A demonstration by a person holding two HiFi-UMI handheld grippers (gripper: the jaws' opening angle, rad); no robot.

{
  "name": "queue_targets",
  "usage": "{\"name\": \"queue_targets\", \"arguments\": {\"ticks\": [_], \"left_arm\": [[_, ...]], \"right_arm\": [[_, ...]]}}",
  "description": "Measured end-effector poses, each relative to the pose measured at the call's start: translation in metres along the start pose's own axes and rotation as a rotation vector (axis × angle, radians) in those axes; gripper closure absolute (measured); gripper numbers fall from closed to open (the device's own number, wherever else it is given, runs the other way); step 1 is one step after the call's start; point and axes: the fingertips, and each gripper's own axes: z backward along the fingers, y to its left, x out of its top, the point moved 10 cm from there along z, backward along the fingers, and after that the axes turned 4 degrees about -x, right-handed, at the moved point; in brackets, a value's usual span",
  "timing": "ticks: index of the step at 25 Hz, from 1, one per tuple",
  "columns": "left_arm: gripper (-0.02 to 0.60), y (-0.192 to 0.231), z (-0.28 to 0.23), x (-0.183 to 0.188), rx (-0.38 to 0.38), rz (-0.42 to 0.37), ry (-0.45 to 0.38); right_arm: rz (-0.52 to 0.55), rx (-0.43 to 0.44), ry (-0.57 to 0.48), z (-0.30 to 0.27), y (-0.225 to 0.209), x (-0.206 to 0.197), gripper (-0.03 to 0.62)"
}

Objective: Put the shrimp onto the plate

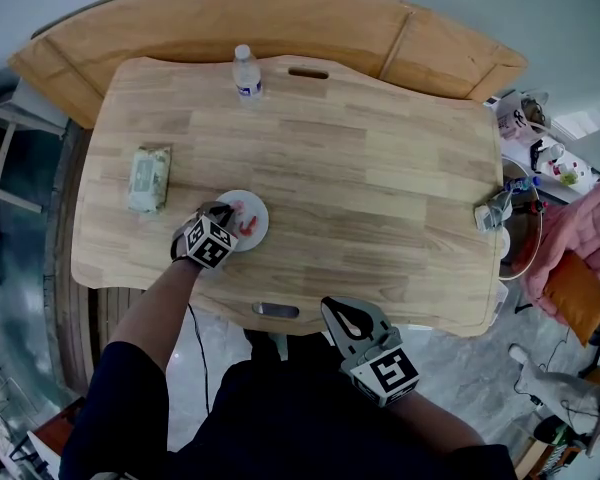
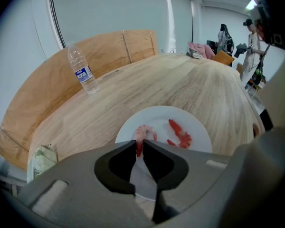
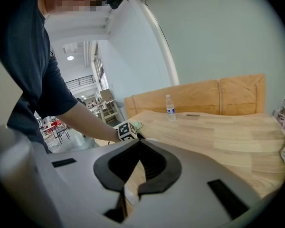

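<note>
A white plate point(image 1: 255, 211) sits near the table's front left. On the plate point(image 2: 195, 126) lies a red shrimp point(image 2: 181, 133). My left gripper point(image 2: 139, 144) is shut on the tail of a pale pink shrimp point(image 2: 144, 132), which hangs just over the plate's near part. From above, the left gripper point(image 1: 223, 209) reaches over the plate's left rim, and the red shrimp point(image 1: 247, 227) shows beside it. My right gripper point(image 1: 342, 316) hovers off the table's front edge, shut and holding nothing; its jaws point(image 3: 139, 144) meet at the tips.
A water bottle point(image 1: 246, 72) stands at the table's far side. A pack of wipes point(image 1: 148, 178) lies to the left of the plate. A wooden bench point(image 1: 280, 18) curves behind the table. Small items point(image 1: 495, 211) sit at the right edge.
</note>
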Motion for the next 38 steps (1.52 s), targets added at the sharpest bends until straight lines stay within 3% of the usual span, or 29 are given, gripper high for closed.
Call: {"name": "queue_targets", "arguments": {"ticks": [10,16,25,38], "left_arm": [[0.531,0.001,0.001,0.003,-0.016,-0.012,0.027],[0.529,0.002,0.016,0.009,0.008,-0.002,-0.006],[0.529,-0.018,0.084,0.016,0.028,0.087,-0.175],[0.532,-0.105,0.208,0.020,0.004,0.171,-0.454]], "right_arm": [[0.004,-0.022,0.004,0.005,0.004,0.002,0.583],[0.007,-0.011,-0.024,0.011,0.011,-0.001,0.583],[0.038,0.000,-0.069,0.019,0.034,0.013,0.583],[0.117,0.021,-0.096,0.030,0.078,0.021,0.583]]}}
